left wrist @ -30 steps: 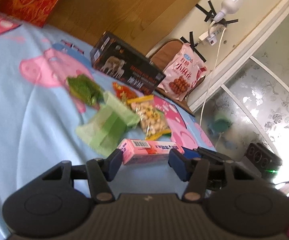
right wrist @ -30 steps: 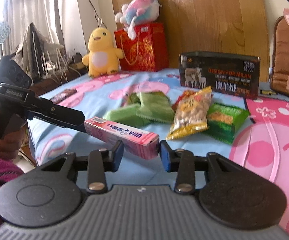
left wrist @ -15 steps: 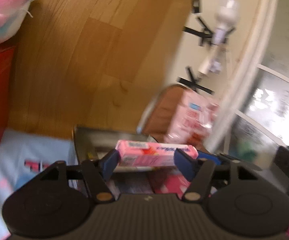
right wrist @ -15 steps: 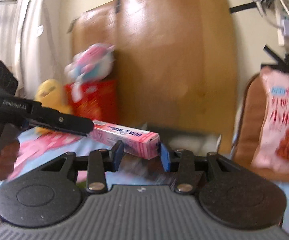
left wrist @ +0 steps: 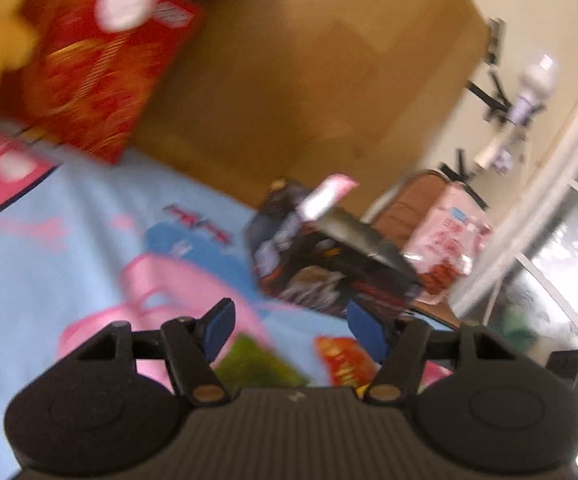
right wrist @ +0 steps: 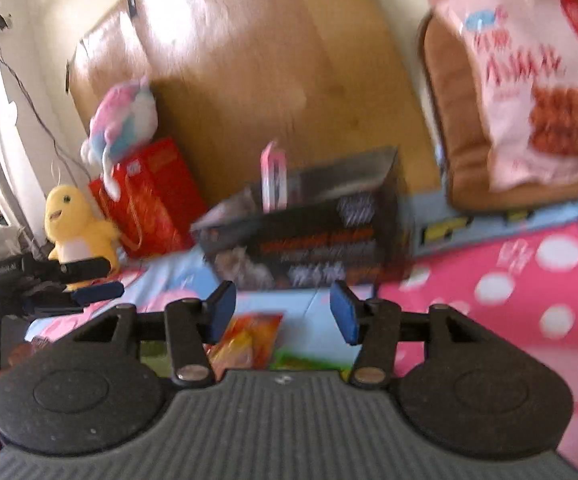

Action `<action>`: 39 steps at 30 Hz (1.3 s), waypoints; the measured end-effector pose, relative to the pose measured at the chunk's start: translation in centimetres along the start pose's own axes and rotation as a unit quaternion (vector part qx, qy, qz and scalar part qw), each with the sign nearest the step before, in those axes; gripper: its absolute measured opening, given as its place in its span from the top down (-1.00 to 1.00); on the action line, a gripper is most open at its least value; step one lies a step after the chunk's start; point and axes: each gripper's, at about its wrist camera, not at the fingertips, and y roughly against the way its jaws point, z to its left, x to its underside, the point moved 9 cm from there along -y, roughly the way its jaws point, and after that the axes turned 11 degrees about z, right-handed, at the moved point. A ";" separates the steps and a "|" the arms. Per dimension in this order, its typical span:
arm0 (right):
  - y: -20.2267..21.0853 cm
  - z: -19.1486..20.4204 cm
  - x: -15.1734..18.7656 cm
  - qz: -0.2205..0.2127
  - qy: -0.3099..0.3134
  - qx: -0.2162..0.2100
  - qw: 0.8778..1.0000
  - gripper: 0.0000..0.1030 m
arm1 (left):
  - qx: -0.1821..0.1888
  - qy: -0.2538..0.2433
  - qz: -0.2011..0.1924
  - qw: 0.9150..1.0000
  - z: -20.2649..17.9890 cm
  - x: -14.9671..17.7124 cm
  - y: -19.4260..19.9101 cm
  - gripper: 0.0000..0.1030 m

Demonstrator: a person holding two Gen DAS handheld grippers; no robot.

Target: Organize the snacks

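Observation:
The pink snack box (left wrist: 327, 196) stands on end inside the open black carton (left wrist: 329, 268) on the bed; it also shows in the right wrist view (right wrist: 273, 178), poking out of the carton (right wrist: 313, 236). My left gripper (left wrist: 289, 330) is open and empty, short of the carton. My right gripper (right wrist: 281, 312) is open and empty, also in front of the carton. An orange snack packet (right wrist: 249, 338) and a green packet (left wrist: 257, 364) lie just below the fingers. The left gripper's arm (right wrist: 49, 280) shows at the right view's left edge.
A red gift bag (right wrist: 149, 200) with plush toys (right wrist: 77, 220) stands at the wooden headboard (right wrist: 269, 72). A large pink snack bag (right wrist: 529, 92) leans on a brown cushion (right wrist: 453, 128) at the right. The blue and pink bedspread (left wrist: 69, 248) is underneath.
Both grippers held the pink box between them, carried it up to the carton and let go. The box now stands in the carton and both grippers are open.

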 end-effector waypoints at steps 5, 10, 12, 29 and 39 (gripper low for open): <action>-1.7 2.8 -0.2 0.017 0.010 -0.016 1.000 -0.06 | -0.008 0.028 -0.014 0.999 2.0 1.5 1.2 -0.22; -1.9 5.2 0.3 0.016 0.010 -0.041 0.999 -0.07 | -0.012 0.008 -0.005 1.000 1.9 2.3 0.6 -0.22; -1.5 6.7 0.9 0.015 0.022 -0.060 0.998 -0.07 | 0.000 0.002 -0.014 1.000 1.6 2.3 0.8 -0.22; -1.7 10.2 6.7 0.068 0.156 -0.003 0.985 -0.06 | 0.020 -0.022 -0.017 0.999 0.6 2.9 1.3 -0.27; -1.3 9.7 7.2 0.057 0.146 -0.009 0.988 0.02 | 0.016 -0.034 -0.013 0.999 0.2 3.1 1.2 -0.27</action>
